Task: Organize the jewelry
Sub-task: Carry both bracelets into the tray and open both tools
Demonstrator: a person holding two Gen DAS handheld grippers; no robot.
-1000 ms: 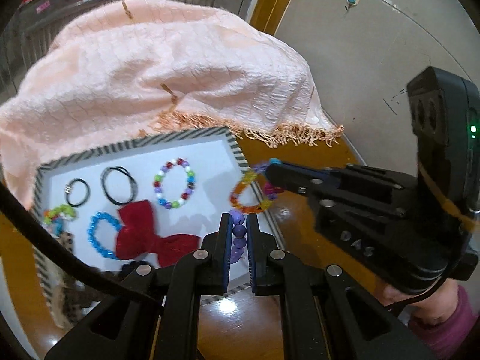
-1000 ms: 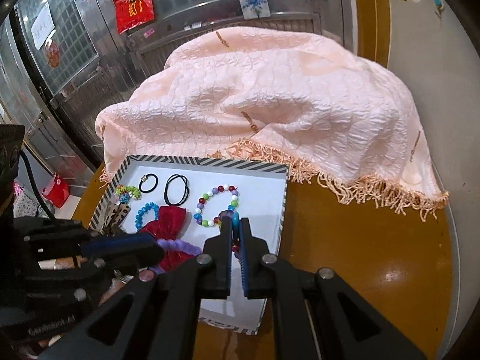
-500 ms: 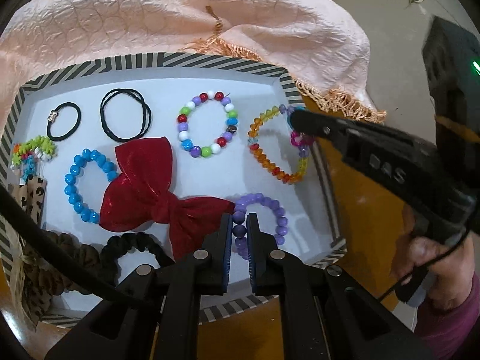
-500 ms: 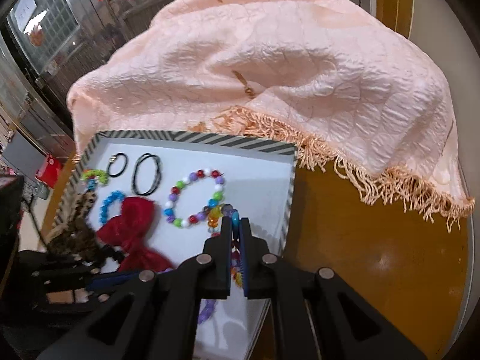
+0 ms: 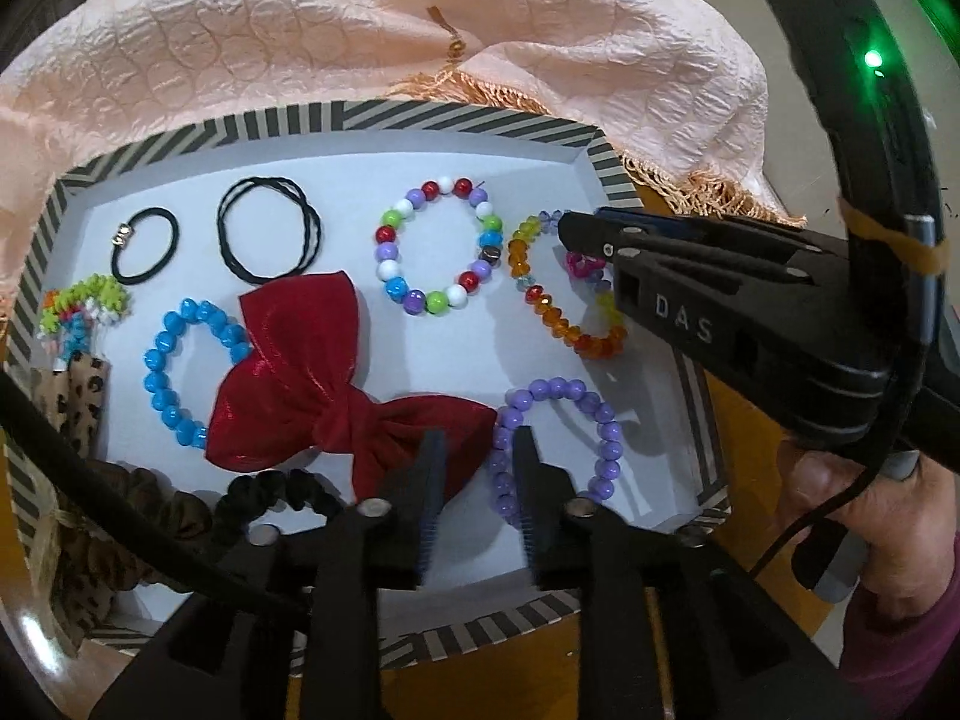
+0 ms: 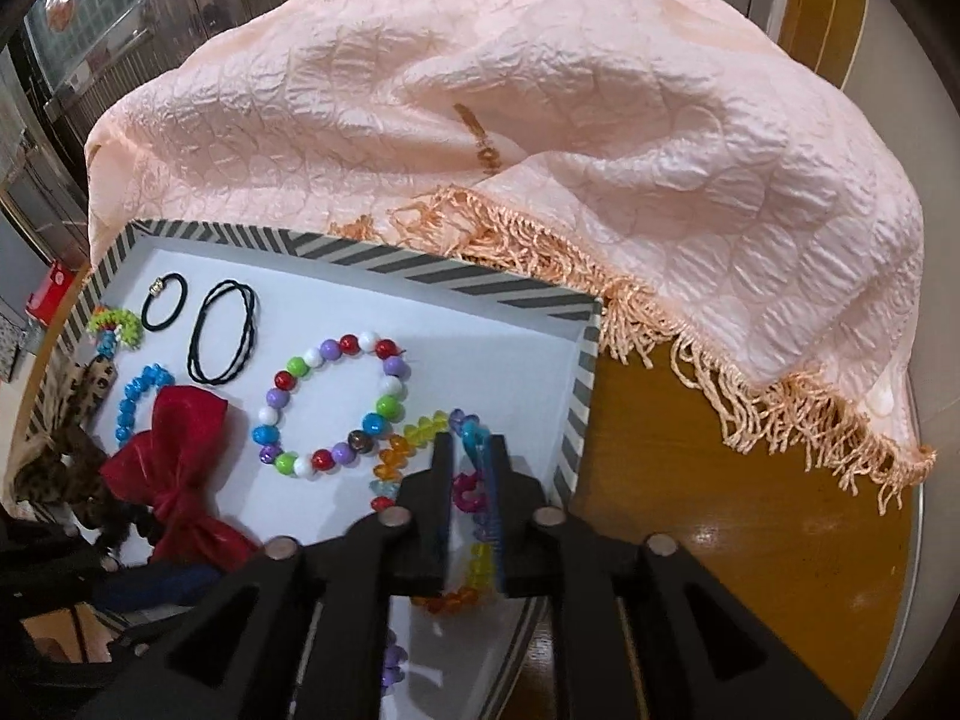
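Both claws have just been opening to release into the striped tray [image 5: 336, 114]. The left claw [image 5: 477, 462] stands open astride the purple bracelet [image 5: 555, 444], which lies flat; lift straight up so no pad snags it. The right claw [image 6: 471, 468] is parted around the amber bracelet [image 6: 420, 450]; contact unclear. Count: four bead bracelets, two black hair ties [image 5: 267, 228], one red bow [image 5: 312, 384].

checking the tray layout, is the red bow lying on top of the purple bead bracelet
No, the red bow lies beside the purple bead bracelet on the tray, its right tip just short of the beads.
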